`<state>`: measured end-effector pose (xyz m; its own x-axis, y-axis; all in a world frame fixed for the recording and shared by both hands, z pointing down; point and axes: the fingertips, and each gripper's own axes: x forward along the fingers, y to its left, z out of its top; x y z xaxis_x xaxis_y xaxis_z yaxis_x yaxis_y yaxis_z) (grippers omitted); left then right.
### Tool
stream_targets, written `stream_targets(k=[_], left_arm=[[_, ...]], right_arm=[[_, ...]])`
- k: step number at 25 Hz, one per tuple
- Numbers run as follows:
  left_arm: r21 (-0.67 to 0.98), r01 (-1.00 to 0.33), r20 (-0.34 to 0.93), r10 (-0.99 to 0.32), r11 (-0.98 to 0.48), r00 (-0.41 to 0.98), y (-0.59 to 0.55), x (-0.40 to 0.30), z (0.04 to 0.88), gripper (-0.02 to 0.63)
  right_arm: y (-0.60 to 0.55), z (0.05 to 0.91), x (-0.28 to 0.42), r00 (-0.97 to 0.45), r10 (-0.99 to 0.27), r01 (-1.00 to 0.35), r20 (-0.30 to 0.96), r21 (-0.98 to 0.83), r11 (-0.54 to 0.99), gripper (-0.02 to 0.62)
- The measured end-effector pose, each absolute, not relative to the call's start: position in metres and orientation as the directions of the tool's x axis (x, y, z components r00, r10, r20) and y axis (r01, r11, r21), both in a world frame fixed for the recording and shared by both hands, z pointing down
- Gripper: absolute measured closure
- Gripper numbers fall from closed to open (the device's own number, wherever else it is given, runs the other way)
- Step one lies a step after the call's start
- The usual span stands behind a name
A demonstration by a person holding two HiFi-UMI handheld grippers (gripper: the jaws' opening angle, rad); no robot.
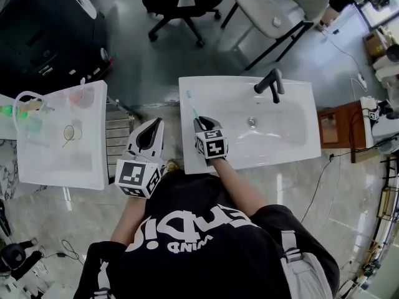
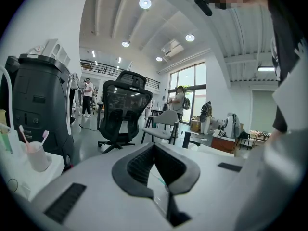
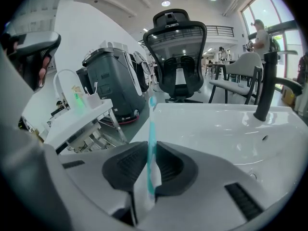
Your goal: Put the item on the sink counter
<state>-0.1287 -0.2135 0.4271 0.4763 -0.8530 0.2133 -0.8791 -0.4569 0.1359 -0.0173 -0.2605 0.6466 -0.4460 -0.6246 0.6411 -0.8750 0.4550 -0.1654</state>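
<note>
A teal-and-white toothbrush (image 1: 191, 106) (image 3: 152, 124) sticks out forward from my right gripper (image 1: 201, 123) (image 3: 151, 150), which is shut on its handle. The brush hangs low over the left end of the white sink counter (image 1: 215, 89), its head pointing away from me. Whether it touches the counter I cannot tell. My left gripper (image 1: 149, 129) (image 2: 154, 146) is in the gap between the sink counter and a white side table (image 1: 59, 167). Its jaws are shut with nothing in them.
A black faucet (image 1: 270, 83) (image 3: 267, 85) stands behind the basin (image 1: 274, 129). On the side table sit a cup with toothbrushes (image 1: 81, 96) (image 2: 36, 155) and a green item (image 1: 7, 111). A black office chair (image 1: 181, 2) and a beige chair (image 1: 280, 8) stand beyond.
</note>
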Motion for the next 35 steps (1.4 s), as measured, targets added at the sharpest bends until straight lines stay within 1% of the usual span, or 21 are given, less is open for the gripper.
stream_targets(k=[24,30,35], left_arm=[[0.150,-0.884,0.232,-0.854,-0.442,0.466,-0.221,-0.138,0.434,0.586],[0.150,-0.884,0.233,-0.853,-0.442,0.466,-0.222,-0.138,0.436,0.586],[0.150,-0.885,0.231,-0.854,-0.442,0.466,-0.222,-0.138,0.435,0.586]], right_arm=[[-0.254,0.665,-0.022,-0.456,-0.592,-0.868,0.664,-0.185,0.460,0.526],[-0.253,0.665,-0.024,-0.471,-0.592,-0.862,0.654,-0.199,0.465,0.514],[-0.253,0.664,-0.027,-0.478,-0.591,-0.859,0.650,-0.204,0.470,0.490]])
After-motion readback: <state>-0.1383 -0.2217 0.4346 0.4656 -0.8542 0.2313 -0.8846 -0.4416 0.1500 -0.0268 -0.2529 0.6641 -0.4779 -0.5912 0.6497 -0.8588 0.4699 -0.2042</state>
